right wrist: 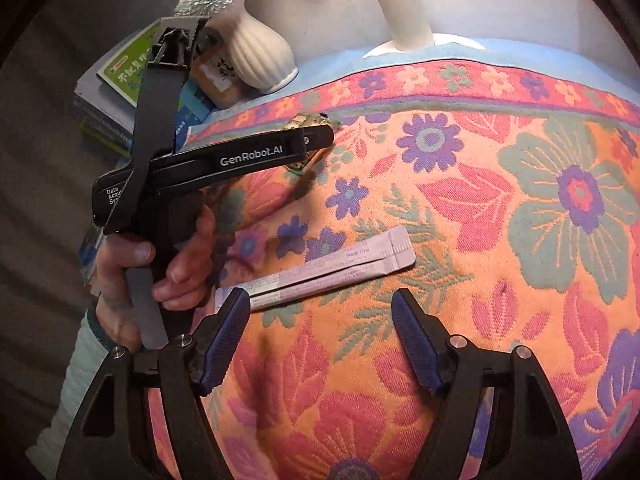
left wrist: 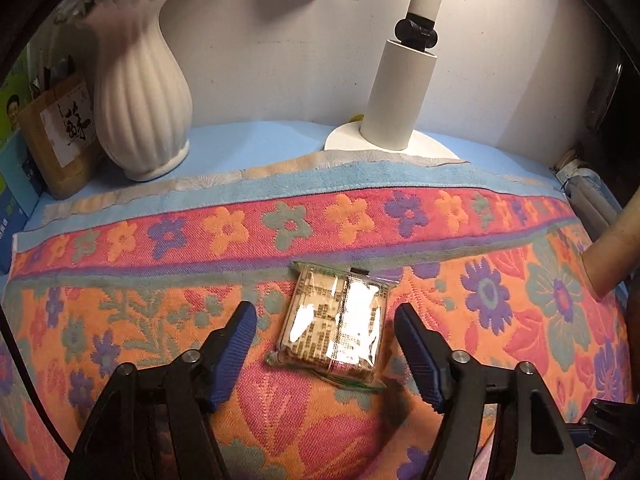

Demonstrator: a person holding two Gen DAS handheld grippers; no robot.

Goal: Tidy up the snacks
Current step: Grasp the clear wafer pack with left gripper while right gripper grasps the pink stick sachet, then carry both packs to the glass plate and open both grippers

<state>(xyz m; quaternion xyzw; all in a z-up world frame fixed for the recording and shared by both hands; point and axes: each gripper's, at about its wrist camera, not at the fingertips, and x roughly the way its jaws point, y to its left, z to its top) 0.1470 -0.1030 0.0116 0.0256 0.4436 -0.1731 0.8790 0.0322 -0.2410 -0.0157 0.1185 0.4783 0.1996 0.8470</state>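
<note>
A clear-wrapped snack packet (left wrist: pixel 334 322) with brown printed contents lies flat on the flowered cloth (left wrist: pixel 160 320). My left gripper (left wrist: pixel 326 318) is open, with a blue-padded finger on each side of the packet, not touching it. In the right wrist view the same packet (right wrist: pixel 308 122) is mostly hidden behind the left gripper's black body (right wrist: pixel 256 154). Two pale purple stick sachets (right wrist: pixel 320 270) lie side by side on the cloth. My right gripper (right wrist: pixel 320 312) is open and empty, just short of the sachets.
A white ribbed vase (left wrist: pixel 138 96) with flowers stands at the back left beside a brown box (left wrist: pixel 56 136). A white lamp (left wrist: pixel 400 92) stands at the back centre. Books (right wrist: pixel 120 76) are stacked off the table's left edge.
</note>
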